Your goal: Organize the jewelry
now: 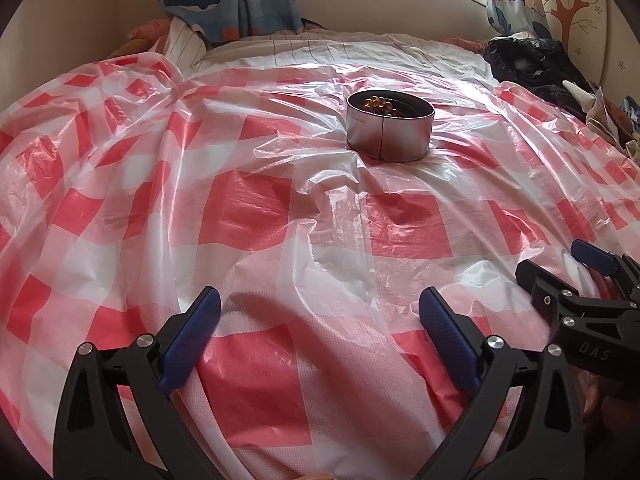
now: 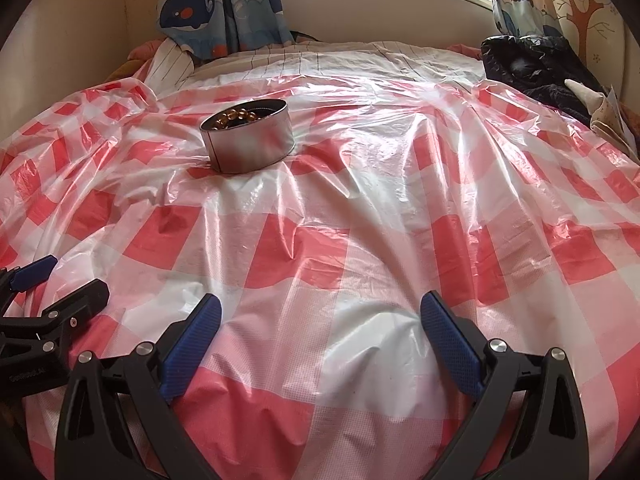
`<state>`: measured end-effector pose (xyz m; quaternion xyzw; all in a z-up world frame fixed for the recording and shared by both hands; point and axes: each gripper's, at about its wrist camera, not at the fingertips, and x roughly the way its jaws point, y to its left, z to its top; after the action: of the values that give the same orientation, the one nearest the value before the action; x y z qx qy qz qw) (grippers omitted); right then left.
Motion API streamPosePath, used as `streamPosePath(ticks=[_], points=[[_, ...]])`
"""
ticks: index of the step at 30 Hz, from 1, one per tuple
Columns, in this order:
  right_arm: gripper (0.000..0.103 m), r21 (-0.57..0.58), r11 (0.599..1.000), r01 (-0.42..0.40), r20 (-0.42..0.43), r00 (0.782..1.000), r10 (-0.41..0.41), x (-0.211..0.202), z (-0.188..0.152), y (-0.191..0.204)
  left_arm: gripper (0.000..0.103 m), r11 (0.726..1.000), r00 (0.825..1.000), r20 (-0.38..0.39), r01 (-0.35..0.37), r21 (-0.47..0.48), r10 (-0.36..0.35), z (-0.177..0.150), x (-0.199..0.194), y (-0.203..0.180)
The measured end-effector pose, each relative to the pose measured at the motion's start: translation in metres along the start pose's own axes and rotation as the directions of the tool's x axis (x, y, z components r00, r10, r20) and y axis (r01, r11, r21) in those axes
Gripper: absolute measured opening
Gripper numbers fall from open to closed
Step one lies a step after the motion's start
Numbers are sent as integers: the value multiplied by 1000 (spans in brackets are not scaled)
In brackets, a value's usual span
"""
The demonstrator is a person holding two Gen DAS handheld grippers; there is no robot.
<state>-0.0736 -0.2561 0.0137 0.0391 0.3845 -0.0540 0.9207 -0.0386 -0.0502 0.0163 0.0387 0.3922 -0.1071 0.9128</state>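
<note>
The left claw (image 1: 320,312) gapes wide and empty over the crinkled red-and-white checked plastic sheet (image 1: 248,208). Ahead, slightly right of it, sits a round metal tin (image 1: 390,130) holding amber beads (image 1: 376,103). The right claw (image 2: 320,312) likewise stands open, empty.

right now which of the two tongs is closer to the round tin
Neither clearly: both open tongs, left and right, sit near the plastic sheet's front, similarly short of the round tin.
</note>
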Motion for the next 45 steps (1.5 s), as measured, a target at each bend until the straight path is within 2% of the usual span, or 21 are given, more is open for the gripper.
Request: streamPosePath(ticks=[10, 15, 21, 45], points=[[95, 12, 1000, -12, 10, 1000, 12, -3, -2, -3, 95, 1000, 1000, -10, -2, -1, 2, -1, 3, -1], [95, -10, 998, 57, 8, 998, -56, -2, -1, 5, 95, 1000, 1000, -17, -10, 4, 10, 0, 5, -2], [95, 0, 999, 46, 3, 999, -46, -1, -1, 2, 95, 1000, 999, -25, -29, 7, 29, 2, 8, -4], [95, 0, 999, 48, 5, 999, -48, 0, -1, 2, 95, 1000, 999, -26, -28, -3, 28, 2, 9, -6]])
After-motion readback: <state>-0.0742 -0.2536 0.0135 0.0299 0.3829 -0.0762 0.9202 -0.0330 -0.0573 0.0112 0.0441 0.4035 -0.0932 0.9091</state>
